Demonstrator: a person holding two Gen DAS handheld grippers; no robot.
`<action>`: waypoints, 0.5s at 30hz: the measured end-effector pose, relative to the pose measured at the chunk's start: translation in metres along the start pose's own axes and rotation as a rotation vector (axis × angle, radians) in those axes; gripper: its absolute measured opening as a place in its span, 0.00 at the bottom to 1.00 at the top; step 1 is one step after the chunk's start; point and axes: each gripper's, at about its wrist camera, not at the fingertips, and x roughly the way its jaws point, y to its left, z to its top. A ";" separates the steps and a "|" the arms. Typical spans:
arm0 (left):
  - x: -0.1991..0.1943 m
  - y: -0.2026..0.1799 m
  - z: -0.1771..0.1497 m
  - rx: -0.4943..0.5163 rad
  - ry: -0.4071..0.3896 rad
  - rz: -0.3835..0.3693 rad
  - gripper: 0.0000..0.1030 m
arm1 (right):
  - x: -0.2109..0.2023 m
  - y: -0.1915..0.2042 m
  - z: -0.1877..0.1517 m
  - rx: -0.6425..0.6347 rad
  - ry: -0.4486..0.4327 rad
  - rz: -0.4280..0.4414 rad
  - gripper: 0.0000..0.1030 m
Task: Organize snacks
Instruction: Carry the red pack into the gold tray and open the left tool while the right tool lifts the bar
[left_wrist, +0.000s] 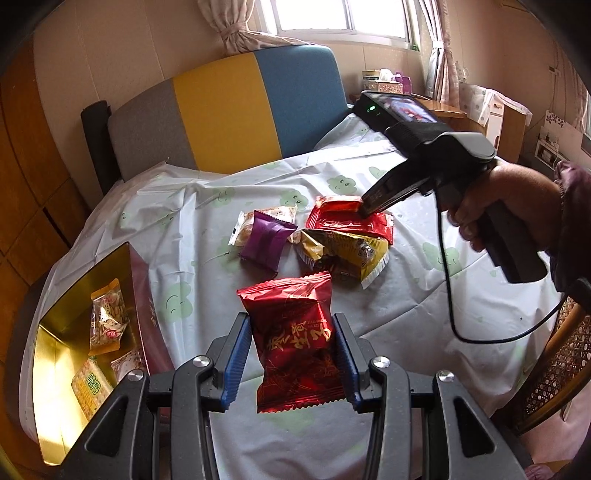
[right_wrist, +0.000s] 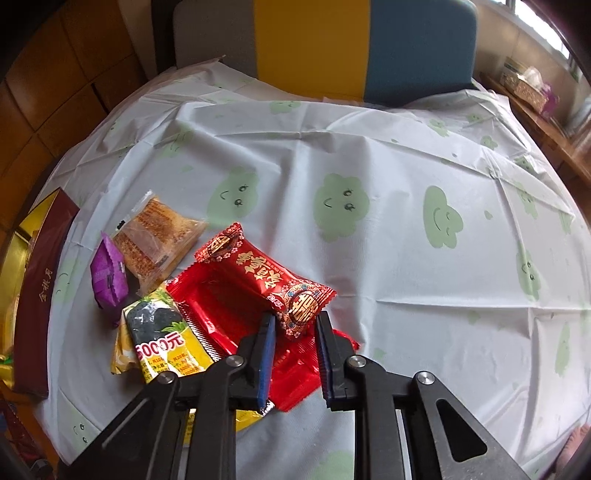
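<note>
My left gripper (left_wrist: 293, 325) is shut on a dark red snack packet (left_wrist: 295, 339) and holds it above the table. My right gripper (right_wrist: 294, 319) has its jaws on both sides of one end of a red patterned candy packet (right_wrist: 266, 273), which lies on a flat red wrapper (right_wrist: 221, 306); it also shows in the left wrist view (left_wrist: 365, 210) over that pile. A yellow packet (right_wrist: 159, 339), a purple packet (right_wrist: 109, 275) and a clear cake packet (right_wrist: 157, 236) lie beside them. The gold-lined box (left_wrist: 62, 295) at the left holds several snacks.
The table wears a white cloth with green clouds (right_wrist: 406, 221). A grey, yellow and blue chair back (left_wrist: 229, 110) stands behind it. A wicker chair (left_wrist: 554, 369) is at the right. A cable (left_wrist: 450, 295) hangs from the right gripper.
</note>
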 end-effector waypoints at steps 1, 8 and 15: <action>0.000 0.001 0.000 -0.004 0.003 0.001 0.43 | 0.000 -0.003 0.001 0.014 0.005 -0.004 0.21; 0.002 0.004 -0.002 -0.022 0.013 -0.005 0.43 | -0.012 -0.033 0.005 0.174 -0.022 0.087 0.52; 0.002 0.006 -0.003 -0.032 0.016 -0.013 0.43 | -0.017 -0.026 0.011 0.137 -0.101 0.042 0.60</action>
